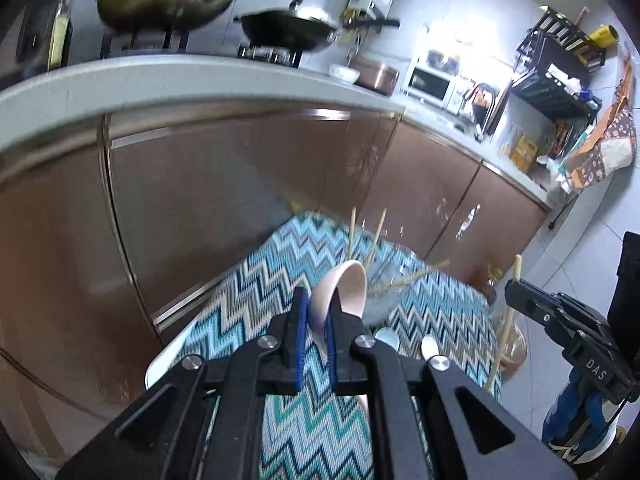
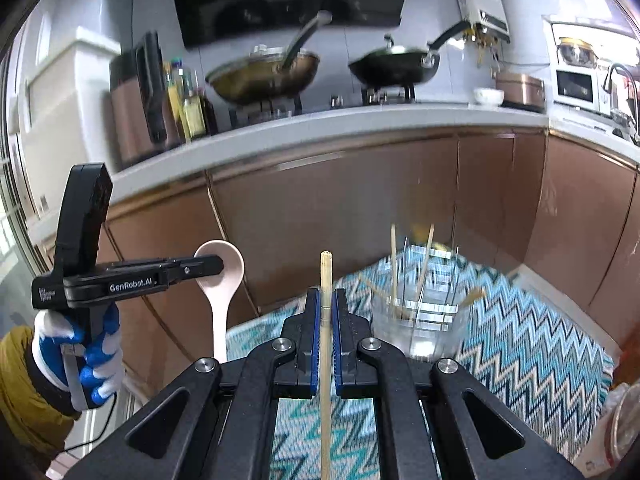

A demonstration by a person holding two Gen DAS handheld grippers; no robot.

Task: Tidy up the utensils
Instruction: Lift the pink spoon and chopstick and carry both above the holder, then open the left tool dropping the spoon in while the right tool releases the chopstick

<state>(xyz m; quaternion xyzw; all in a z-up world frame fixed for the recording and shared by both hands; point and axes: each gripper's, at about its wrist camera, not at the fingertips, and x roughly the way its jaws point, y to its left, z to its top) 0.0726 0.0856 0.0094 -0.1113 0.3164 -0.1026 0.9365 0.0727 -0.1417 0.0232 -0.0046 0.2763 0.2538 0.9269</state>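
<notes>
Kitchen scene, two handheld tools raised over a small bench draped in a teal, white and navy zigzag-patterned cloth (image 2: 520,344). The left tool (image 1: 318,322) has its blue-padded jaws nearly closed on a pale pink plastic ladle-style spoon (image 1: 344,284), gripped near the bowl; in the right wrist view the same tool (image 2: 202,266) sits at 9 o'clock, held by a hand in a blue-and-white glove (image 2: 86,354), with the spoon (image 2: 222,276) hanging handle-down from its tip. The right tool (image 2: 327,308) has its jaws closed to a narrow gap on a single pale wooden chopstick (image 2: 326,280), which stands upright between the blue pads and runs down out of the bottom of the view; from the left wrist camera that tool (image 1: 524,300) appears at 3 o'clock, the chopstick (image 1: 508,320) poking above and below it.

On the cloth, at about 1 o'clock from the right tool, stands a clear plastic holder (image 2: 420,320) (blurred in both views) with several wooden chopsticks (image 2: 394,264) leaning out of it at different angles. Two small white spoon ends (image 1: 390,338) show on the cloth just beyond the left tool.

Behind, brown cabinet doors (image 2: 340,216) run under a pale grey worktop (image 2: 320,124), which carries a bronze-coloured wok (image 2: 264,72), a black wok (image 2: 394,66) and a white microwave (image 2: 574,86).
</notes>
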